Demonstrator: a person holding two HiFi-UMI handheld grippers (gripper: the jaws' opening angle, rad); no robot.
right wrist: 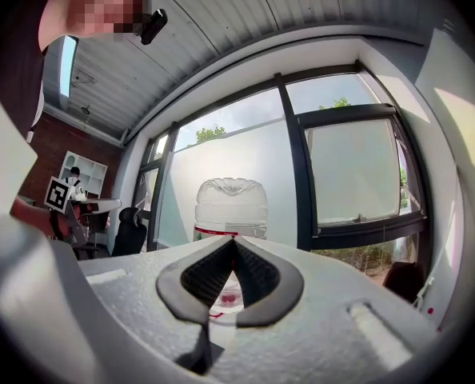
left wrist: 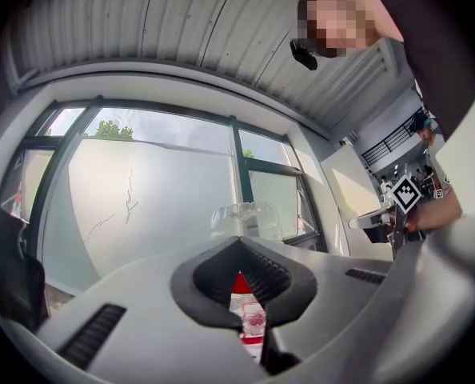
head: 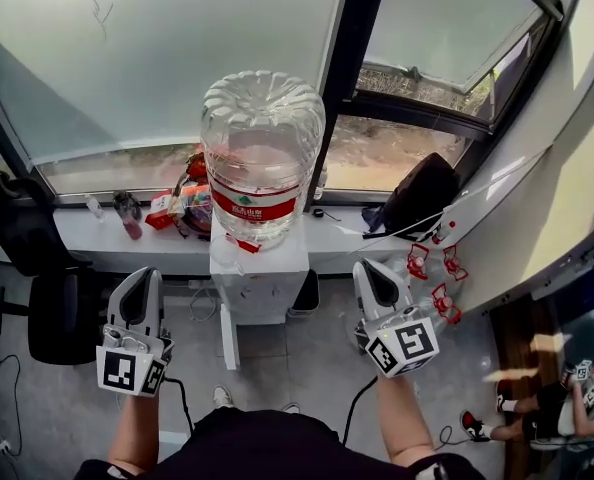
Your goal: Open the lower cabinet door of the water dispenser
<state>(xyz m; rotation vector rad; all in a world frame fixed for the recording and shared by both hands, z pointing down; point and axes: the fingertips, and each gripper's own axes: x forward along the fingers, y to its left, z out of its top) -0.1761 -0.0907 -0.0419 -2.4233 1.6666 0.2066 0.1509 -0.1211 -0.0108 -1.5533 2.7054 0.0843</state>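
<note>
The white water dispenser (head: 267,278) stands against the window sill with a large clear bottle (head: 262,158) on top. A narrow white panel (head: 229,336) juts out from its lower left front toward me, seen edge-on; it looks like the lower cabinet door swung open. My left gripper (head: 143,274) hovers left of the dispenser and my right gripper (head: 368,266) right of it, neither touching it. Both are shut with nothing held. The left gripper view has shut tips (left wrist: 239,240) below the bottle (left wrist: 241,218). The right gripper view has shut tips (right wrist: 232,241) and the bottle (right wrist: 231,202).
A black office chair (head: 47,313) stands on the left. The window sill (head: 97,233) carries bottles and packets, and a black bag (head: 419,196) to the right. Red objects (head: 432,278) lie by the right wall. Cables run over the floor. Another person (head: 562,403) sits at lower right.
</note>
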